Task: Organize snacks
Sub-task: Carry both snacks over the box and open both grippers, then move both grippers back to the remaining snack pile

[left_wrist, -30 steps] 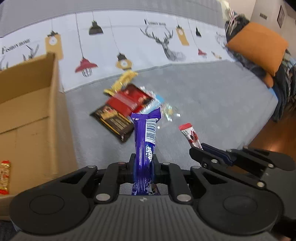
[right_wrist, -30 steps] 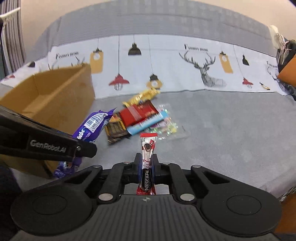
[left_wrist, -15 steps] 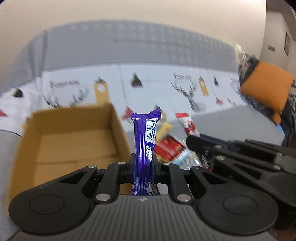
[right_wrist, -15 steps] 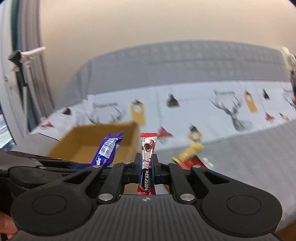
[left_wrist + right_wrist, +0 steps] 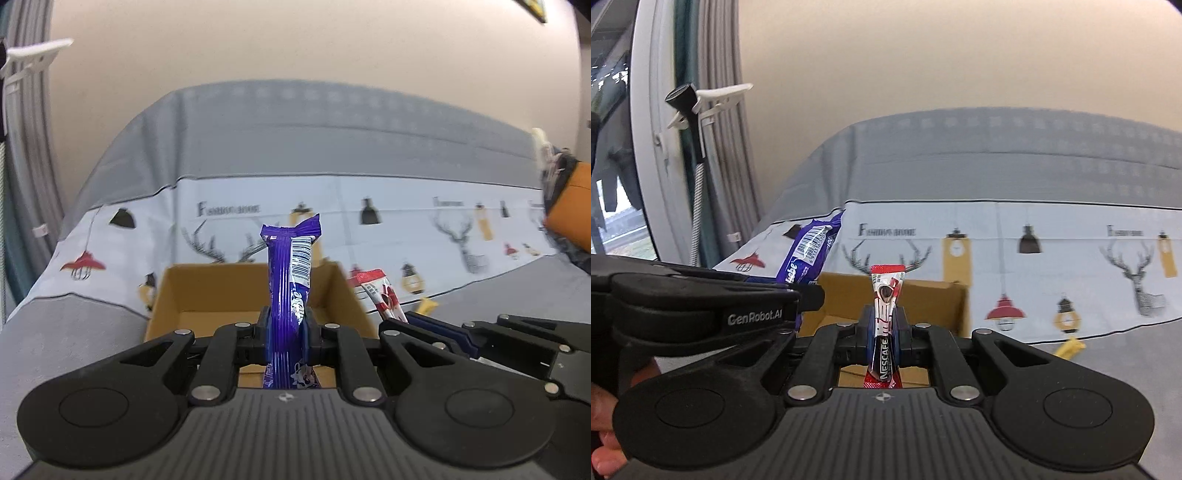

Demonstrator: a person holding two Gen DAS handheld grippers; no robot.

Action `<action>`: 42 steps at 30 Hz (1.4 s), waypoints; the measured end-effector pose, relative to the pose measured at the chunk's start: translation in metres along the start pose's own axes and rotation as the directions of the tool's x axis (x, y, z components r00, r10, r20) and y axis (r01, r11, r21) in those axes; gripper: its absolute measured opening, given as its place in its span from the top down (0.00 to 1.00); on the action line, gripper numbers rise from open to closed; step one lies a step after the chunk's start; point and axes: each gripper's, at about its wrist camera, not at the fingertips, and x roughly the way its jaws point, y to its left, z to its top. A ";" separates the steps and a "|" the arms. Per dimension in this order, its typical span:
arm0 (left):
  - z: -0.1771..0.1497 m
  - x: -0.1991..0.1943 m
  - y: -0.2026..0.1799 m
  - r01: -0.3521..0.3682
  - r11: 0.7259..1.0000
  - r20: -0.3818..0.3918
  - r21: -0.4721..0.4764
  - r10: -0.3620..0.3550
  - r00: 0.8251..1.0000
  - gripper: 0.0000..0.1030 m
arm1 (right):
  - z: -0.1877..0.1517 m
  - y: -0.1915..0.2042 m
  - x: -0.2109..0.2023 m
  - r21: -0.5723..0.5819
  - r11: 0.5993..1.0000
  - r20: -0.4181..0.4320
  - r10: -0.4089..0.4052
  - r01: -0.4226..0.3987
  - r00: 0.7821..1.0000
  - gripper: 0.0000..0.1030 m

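Observation:
My left gripper is shut on a purple snack bar that stands upright between its fingers. Behind it lies the open cardboard box. My right gripper is shut on a red Nescafe stick, also upright, in front of the same box. In the left wrist view the right gripper shows at the right with the red stick. In the right wrist view the left gripper shows at the left with the purple bar.
The box sits on a bed with a grey cover and a white printed sheet. A yellow wrapper lies right of the box. An orange cushion is at far right. A window and curtain stand at left.
Both grippers have swung left and tilted up with their snacks. The snack pile has left view and the open box now sits straight ahead of both.

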 end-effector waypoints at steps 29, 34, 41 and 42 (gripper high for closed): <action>-0.064 0.070 0.046 -0.097 0.995 -0.189 0.002 0.096 0.977 0.10 | -0.054 0.004 0.088 0.049 0.990 -0.274 0.143 -0.134 0.951 0.17; -0.057 0.040 -0.002 -0.007 1.000 -0.125 0.018 0.009 0.992 0.10 | -0.044 -0.025 0.037 0.072 0.992 -0.188 0.118 -0.106 0.975 0.17; -0.062 0.036 -0.097 0.106 0.990 -0.118 0.095 -0.094 0.988 0.10 | -0.057 -0.083 -0.023 0.088 0.996 -0.137 0.031 -0.019 0.990 0.17; -0.063 0.038 -0.110 0.115 0.986 -0.117 0.117 -0.102 0.988 0.10 | -0.061 -0.091 -0.030 0.086 0.996 -0.131 0.018 -0.007 0.991 0.16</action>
